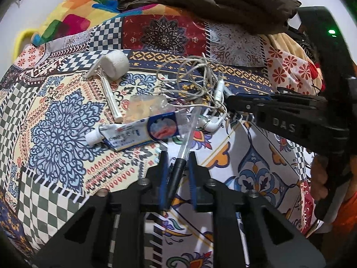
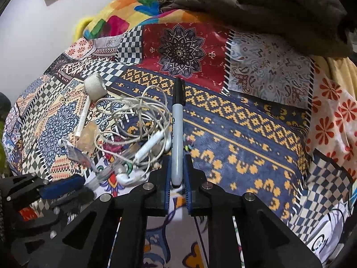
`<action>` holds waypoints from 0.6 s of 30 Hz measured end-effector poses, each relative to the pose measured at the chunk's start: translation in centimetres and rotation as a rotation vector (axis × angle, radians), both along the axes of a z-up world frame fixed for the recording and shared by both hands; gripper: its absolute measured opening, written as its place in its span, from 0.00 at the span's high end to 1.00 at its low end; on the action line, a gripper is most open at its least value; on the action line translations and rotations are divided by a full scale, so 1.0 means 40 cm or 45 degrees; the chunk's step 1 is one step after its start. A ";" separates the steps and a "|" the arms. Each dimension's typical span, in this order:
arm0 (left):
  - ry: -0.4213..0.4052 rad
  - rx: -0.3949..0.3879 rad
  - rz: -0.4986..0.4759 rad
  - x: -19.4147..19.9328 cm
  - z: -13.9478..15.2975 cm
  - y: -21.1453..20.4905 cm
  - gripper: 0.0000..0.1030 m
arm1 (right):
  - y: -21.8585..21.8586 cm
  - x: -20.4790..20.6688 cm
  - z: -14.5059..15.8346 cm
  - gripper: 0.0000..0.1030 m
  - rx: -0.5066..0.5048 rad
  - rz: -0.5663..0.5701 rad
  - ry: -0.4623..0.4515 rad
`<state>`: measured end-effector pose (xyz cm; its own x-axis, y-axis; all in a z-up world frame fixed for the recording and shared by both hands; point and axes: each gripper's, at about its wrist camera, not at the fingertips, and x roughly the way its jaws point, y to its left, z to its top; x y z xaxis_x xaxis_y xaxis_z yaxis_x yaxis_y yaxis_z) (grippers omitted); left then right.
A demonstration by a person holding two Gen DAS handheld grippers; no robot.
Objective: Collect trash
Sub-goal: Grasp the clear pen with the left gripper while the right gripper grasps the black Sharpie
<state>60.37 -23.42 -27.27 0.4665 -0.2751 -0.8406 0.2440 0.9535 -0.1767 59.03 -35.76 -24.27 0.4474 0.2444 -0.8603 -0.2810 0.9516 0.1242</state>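
Clear pen (image 1: 186, 138) lies on the patterned bedspread (image 1: 62, 134), its black end clamped in the left gripper (image 1: 177, 156). Marker (image 2: 177, 134), at twelve o'clock, is pinched by the right gripper (image 2: 177, 163); earphones (image 2: 138, 129) tangled at ten.

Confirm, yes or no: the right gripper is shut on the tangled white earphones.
No, the right gripper grips a grey marker; the earphones lie beside it.

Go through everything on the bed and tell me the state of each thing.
Left gripper: shut on the clear pen.
Right gripper: shut on the marker.
Clear pen: gripped.
Marker: capped, gripped.
Toothpaste tube: capped, squeezed flat.
Earphones: tangled.
Bandage roll: rolled.
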 end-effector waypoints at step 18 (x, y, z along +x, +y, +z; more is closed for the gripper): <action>0.066 0.097 -0.066 -0.162 0.003 -0.041 0.88 | -0.046 -0.265 -0.017 0.90 -0.002 0.094 0.123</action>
